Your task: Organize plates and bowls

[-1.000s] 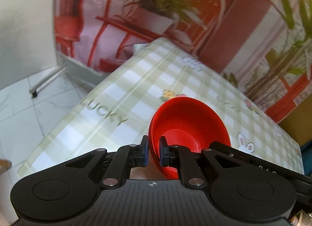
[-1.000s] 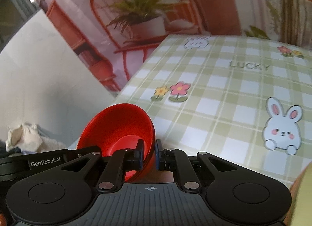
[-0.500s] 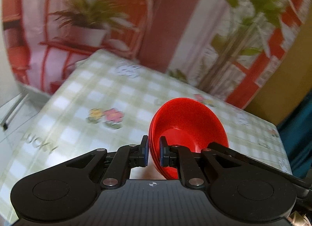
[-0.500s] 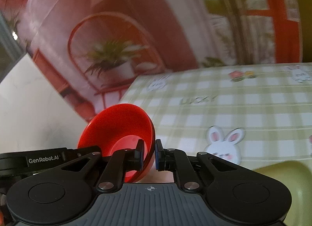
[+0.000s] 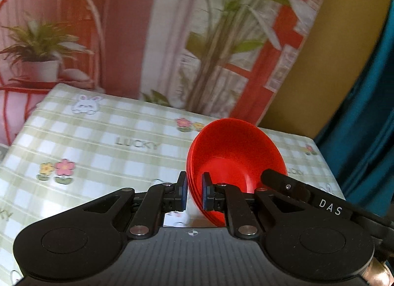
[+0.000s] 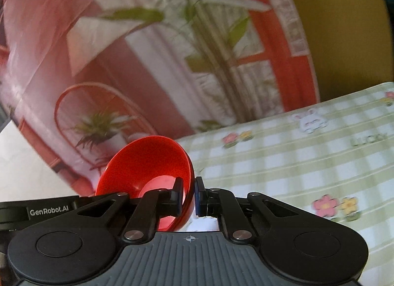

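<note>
Hanging in the air above the table, the red bowls sit stacked one inside another and tipped on their side. The left gripper pinches the rim on one side, with its jaws squeezed close on the edge. The right gripper pinches the other side of the rim the same way. A green checked cloth with bunnies and flowers covers the table.

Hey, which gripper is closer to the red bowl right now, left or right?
Neither: both hold it. The left gripper is clamped on the red bowl's rim at one side, and the right gripper is clamped on the opposite side.
</note>
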The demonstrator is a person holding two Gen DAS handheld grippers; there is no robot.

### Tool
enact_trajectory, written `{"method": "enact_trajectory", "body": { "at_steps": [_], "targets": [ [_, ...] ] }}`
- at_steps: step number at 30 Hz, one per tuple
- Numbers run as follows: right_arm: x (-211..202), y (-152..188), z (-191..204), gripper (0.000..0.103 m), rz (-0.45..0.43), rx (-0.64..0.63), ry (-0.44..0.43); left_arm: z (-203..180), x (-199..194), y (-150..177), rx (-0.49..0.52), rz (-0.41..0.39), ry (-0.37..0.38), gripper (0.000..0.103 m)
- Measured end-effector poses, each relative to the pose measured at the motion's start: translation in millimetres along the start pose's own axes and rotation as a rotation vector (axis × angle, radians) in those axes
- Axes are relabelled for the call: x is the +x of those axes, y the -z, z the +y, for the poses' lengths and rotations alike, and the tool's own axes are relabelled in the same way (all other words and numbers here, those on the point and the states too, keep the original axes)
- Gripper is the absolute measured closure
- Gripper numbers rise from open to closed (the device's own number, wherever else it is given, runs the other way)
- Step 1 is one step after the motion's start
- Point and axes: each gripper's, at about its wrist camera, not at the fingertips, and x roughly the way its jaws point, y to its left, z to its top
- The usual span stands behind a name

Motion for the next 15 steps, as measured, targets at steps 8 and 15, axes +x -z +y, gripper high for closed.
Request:
{"method": "enact_trajectory", "body": {
  "at_steps": [8, 15],
  "targets": [
    [-22.9, -0.7, -34.0, 0.095, -0.015, 0.000, 0.059, -23.8, 13.9, 18.5, 0.023, 0.049, 0.038, 0.090],
    [-31.4, 13.4, -46.9, 0.095, 0.016, 0.012, 0.073, -24.6, 14.6, 35.4, 0.023, 0.087, 0.037, 0.090]
  ]
}}
